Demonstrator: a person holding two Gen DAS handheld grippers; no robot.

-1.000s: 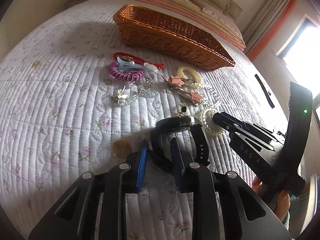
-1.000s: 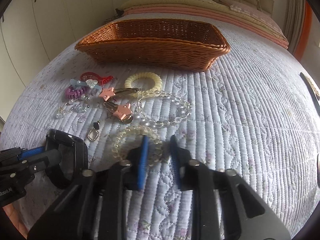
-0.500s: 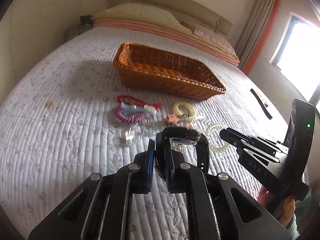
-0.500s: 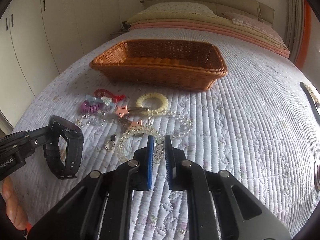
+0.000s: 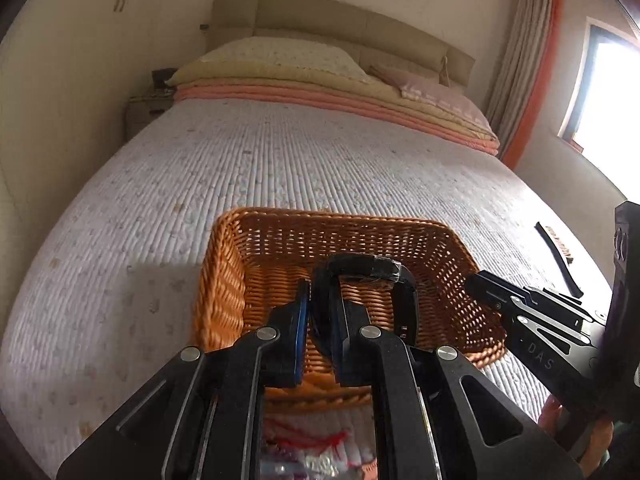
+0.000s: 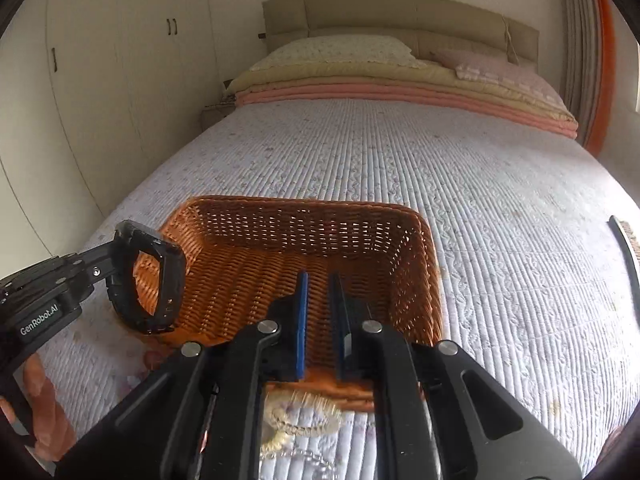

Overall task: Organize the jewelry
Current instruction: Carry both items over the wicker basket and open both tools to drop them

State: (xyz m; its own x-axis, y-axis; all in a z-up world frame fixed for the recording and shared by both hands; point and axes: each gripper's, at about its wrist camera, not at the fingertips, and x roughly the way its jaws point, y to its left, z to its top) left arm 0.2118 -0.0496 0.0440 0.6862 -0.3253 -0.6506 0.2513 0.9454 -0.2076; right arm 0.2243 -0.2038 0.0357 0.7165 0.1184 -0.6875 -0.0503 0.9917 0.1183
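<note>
Left tool (image 5: 320, 300) hides watch (image 5: 362, 270) strap, jewelry blurred

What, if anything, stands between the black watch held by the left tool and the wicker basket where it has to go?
Nothing visible does. The left tool holds the black watch over the wicker basket near its left rim, and the woven bottom below looks bare. The right tool hovers apart, further right.

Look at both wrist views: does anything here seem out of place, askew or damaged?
Nothing looks damaged or spilled. The left gripper holds the black watch over the wicker basket. One oddity: a dark strap-like item lies alone near the bed's right edge.
</note>
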